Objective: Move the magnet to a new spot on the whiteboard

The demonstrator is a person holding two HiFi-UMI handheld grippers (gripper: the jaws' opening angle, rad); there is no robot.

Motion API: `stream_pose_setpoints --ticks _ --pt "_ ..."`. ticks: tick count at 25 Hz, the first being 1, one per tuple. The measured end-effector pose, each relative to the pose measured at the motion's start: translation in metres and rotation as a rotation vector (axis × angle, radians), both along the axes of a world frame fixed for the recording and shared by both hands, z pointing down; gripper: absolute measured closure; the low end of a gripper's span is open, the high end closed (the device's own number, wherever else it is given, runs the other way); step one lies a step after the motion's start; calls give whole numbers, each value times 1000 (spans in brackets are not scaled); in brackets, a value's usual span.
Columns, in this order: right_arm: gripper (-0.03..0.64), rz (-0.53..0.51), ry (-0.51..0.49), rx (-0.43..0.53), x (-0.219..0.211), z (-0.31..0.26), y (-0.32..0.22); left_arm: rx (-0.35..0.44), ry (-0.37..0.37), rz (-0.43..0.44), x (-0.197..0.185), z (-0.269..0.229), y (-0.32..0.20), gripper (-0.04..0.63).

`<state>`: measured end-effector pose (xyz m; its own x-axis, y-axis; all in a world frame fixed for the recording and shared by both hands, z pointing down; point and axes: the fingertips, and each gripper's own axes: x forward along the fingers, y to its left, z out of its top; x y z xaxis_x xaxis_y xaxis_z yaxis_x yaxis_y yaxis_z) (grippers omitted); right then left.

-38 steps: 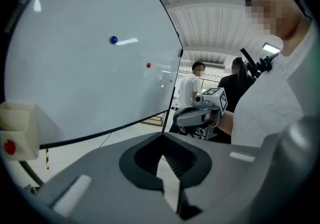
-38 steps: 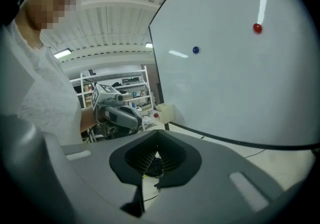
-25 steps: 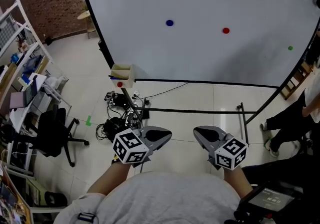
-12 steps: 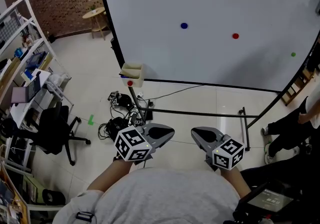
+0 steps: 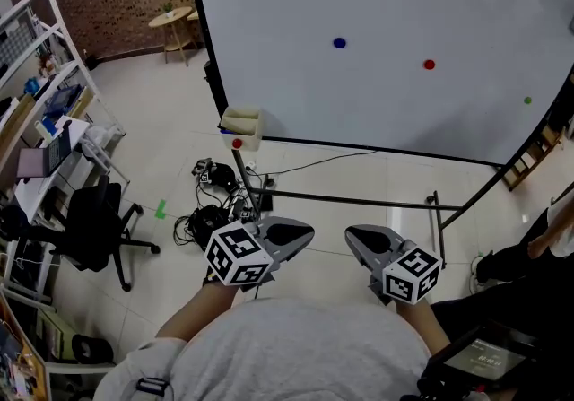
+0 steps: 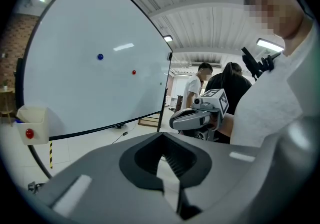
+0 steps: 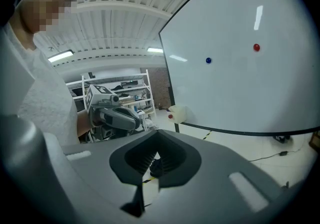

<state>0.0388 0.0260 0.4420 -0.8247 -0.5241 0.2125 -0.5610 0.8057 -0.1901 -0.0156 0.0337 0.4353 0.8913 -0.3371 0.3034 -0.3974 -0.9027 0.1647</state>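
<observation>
The whiteboard (image 5: 386, 4) fills the top of the head view. On it sit a blue magnet (image 5: 339, 43), a red magnet (image 5: 429, 65) and a small green magnet (image 5: 527, 100). My left gripper (image 5: 303, 233) and right gripper (image 5: 352, 236) hang side by side low in the view, far short of the board, and both are shut with nothing in them. In the left gripper view the blue magnet (image 6: 100, 57) and red magnet (image 6: 133, 72) show beyond the left gripper (image 6: 161, 138). The right gripper view shows the blue magnet (image 7: 208, 60) and red magnet (image 7: 256, 47) beyond the right gripper (image 7: 157, 135).
A cream tray box (image 5: 242, 124) with a red piece (image 5: 237, 143) hangs at the board's lower left corner. The stand's floor bar (image 5: 359, 202) and a cable tangle (image 5: 211, 215) lie ahead. An office chair (image 5: 94, 229) and shelves (image 5: 36, 112) stand left, and a seated person (image 5: 529, 251) is at the right.
In the head view the board's left edge and the tray box have shifted to the right. Both grippers stay shut in about the same spot, and the person at the right shows less.
</observation>
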Motion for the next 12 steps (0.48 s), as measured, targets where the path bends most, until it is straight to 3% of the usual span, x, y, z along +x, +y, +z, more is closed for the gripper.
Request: stream_pose_setpoints --ticks 12 --pt "614 -5 6 2 1 -2 5 5 6 8 3 -3 6 609"
